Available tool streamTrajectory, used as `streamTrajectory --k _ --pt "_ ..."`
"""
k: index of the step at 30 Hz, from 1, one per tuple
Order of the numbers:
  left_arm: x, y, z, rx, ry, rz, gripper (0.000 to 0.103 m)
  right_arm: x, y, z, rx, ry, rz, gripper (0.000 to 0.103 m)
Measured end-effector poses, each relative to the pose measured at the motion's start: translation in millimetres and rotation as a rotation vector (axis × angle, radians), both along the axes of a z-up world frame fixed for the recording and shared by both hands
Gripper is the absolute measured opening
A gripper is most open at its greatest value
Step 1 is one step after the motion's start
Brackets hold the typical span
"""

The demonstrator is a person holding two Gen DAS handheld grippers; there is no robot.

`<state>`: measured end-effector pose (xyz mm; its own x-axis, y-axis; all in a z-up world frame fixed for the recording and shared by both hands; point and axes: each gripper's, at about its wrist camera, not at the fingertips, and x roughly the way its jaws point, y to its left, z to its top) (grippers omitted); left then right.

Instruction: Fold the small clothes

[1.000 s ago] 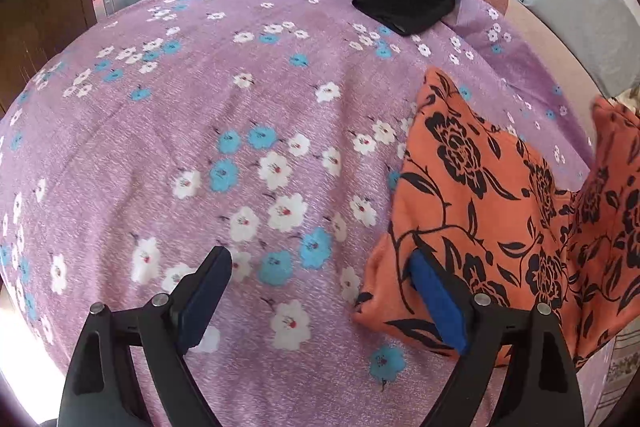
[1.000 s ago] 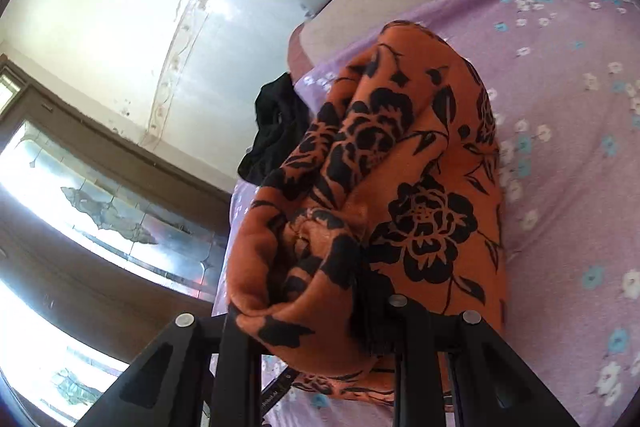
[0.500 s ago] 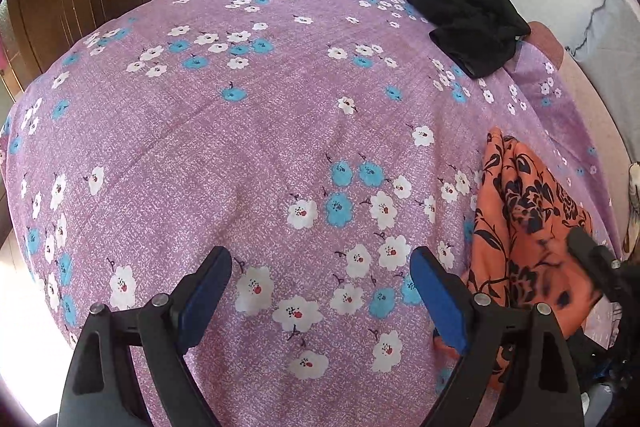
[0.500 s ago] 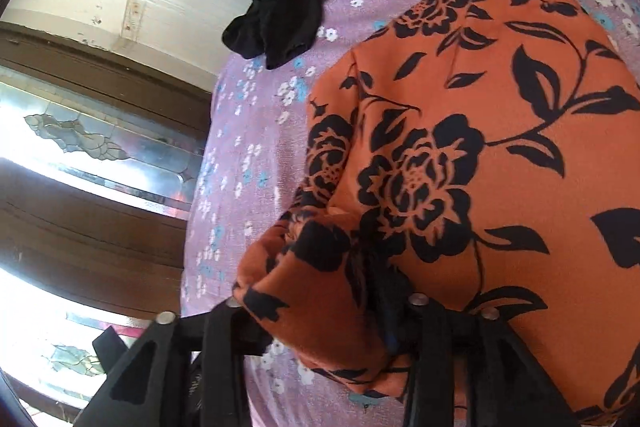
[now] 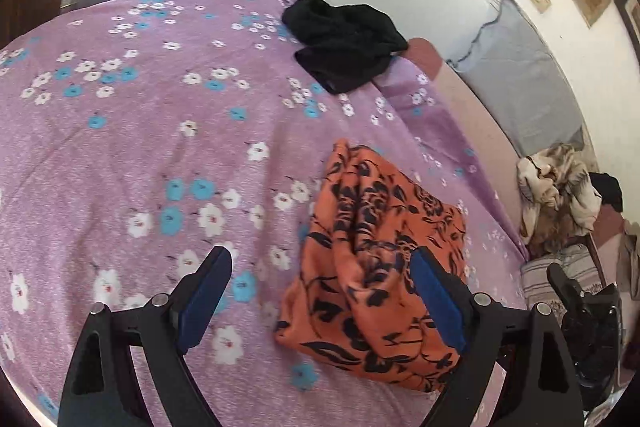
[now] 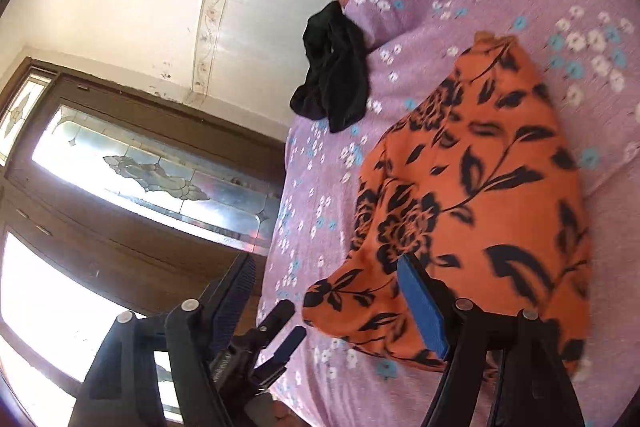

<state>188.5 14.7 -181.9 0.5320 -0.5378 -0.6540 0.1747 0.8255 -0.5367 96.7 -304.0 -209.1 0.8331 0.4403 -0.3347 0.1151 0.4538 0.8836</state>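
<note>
Now | left hand-held gripper (image 5: 320, 291) and right hand-held gripper (image 6: 328, 287) spread, nothing pinched | orange floral garment (image 5: 380, 275) bunched on bed (image 5: 120, 147) just ahead | flattened before folding, advisedly | black garment (image 5: 344, 43) beyond.

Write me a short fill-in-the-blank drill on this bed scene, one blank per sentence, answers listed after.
1. The orange floral garment lies on a purple bedsheet printed with small ____.
2. The crumpled garment near the far edge of the bed is ____ in colour.
3. The left gripper has its jaws ____, holding nothing.
4. The right gripper grips ____.

Answers: flowers; black; open; nothing
</note>
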Motion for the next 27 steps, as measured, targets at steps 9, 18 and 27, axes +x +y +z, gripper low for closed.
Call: streamTrajectory --k 9,18,27 --pt "-9 -56 -23 0.129 -0.01 -0.128 0.03 -19 -13 -36 0.008 0.126 -0.04 0.065" --pt "-27 -47 -18 0.058 -0.042 -0.168 0.015 -34 -12 -44 -0.045 0.154 -0.009 0.061" --pt "-37 -25 -40 0.045 0.032 -0.169 0.02 -34 4 -39 -0.162 0.154 0.043 0.061"
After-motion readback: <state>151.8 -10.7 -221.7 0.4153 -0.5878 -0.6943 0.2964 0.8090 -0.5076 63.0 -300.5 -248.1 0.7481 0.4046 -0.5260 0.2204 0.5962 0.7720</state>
